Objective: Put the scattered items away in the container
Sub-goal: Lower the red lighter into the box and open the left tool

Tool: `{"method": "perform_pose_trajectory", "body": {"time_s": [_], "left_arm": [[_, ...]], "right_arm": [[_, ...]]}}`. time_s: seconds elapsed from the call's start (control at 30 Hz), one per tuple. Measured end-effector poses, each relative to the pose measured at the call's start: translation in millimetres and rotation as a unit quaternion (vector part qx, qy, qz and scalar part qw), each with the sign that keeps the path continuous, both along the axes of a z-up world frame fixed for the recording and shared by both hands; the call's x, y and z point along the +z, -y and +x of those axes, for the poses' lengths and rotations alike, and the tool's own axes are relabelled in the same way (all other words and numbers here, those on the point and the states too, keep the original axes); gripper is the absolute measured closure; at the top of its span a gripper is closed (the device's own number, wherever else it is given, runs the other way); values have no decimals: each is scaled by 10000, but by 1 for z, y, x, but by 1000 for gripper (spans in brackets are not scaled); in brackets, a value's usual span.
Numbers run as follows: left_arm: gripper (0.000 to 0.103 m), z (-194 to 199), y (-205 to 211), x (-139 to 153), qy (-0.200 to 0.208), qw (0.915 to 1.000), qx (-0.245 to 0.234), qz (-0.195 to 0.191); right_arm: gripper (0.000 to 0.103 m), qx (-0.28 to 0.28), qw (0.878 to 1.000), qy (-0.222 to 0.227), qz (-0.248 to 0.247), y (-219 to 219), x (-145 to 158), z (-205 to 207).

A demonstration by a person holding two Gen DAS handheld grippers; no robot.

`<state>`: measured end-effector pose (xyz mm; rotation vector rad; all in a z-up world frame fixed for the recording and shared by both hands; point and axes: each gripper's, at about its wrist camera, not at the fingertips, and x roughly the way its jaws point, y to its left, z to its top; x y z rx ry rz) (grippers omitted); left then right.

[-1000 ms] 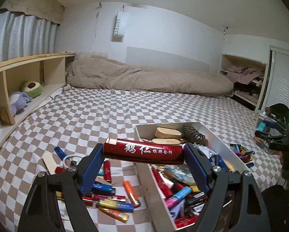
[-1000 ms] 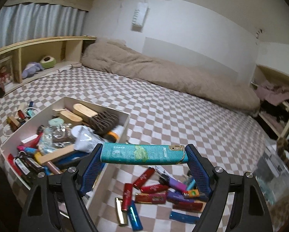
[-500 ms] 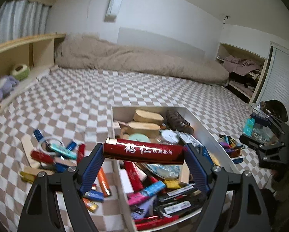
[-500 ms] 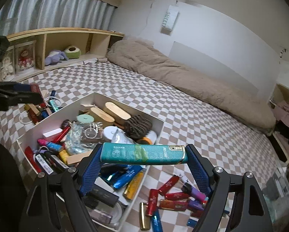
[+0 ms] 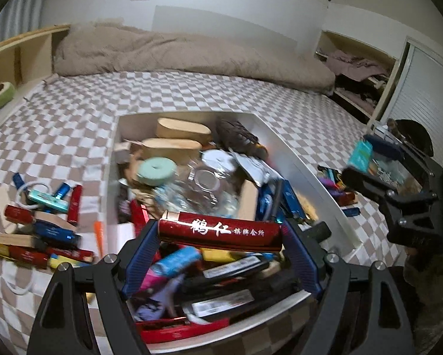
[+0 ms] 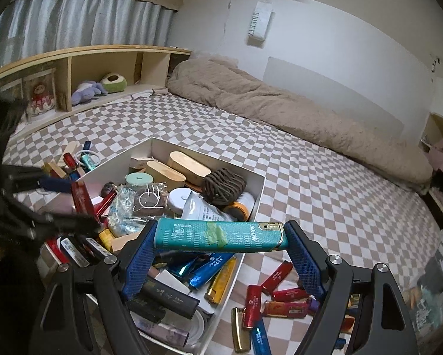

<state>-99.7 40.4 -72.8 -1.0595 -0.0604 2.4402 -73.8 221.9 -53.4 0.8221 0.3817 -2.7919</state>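
Now | left fingers (image 5: pixel 221 235) grip red lighter (image 5: pixel 220 234) | right fingers (image 6: pixel 220 235) grip teal lighter (image 6: pixel 220 234) | over box (image 6: pixel 258 195)

Left gripper (image 5: pixel 220 235): blue-padded fingers (image 5: pixel 141 250) closed on the ends of a red lighter (image 5: pixel 220 233), held crosswise and level above the near end of the white box (image 5: pixel 304 165).

Right gripper (image 6: pixel 220 238): blue-padded fingers (image 6: pixel 303 261) closed on a teal lighter (image 6: pixel 220 234), held crosswise above the box's near right edge.

Red lighter (image 5: pixel 220 233) and teal lighter (image 6: pixel 220 234), both crosswise above crammed white container (image 6: pixel 258 190).
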Motion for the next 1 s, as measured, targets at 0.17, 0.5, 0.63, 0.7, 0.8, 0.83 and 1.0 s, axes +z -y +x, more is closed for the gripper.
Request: {"method": "perform_pose_trajectory", "body": {"time_s": [0.17,0.5,0.63,0.7,0.8,0.83,1.0], "left_arm": [[20,-6,-20,-4,125,9998,-83,112],[20,-20,-64,-13,351,9985,-358,223],[20,-30,-70,-21,710,9954,-320,554],[13,-34,-69,-21,863,9936,-245,682],[4,-35,-63,-13,657,9954,-47,692],[4,-36,-61,-9,608,9958,-3,678],[4,-47,-39,4,459,9954,367,757]], "right_arm": [[19,-115,9997,-70,-193,-7,5,0],[19,-291,9976,-249,-573,-21,22,-2],[19,-295,9971,-280,-637,-22,24,-4],[19,-308,9969,-278,-673,-23,24,-6],[19,-328,9965,-287,-715,-25,25,-9],[19,-332,9964,-291,-730,-25,26,-9],[19,-357,9957,-275,-809,-28,26,-13]]}}
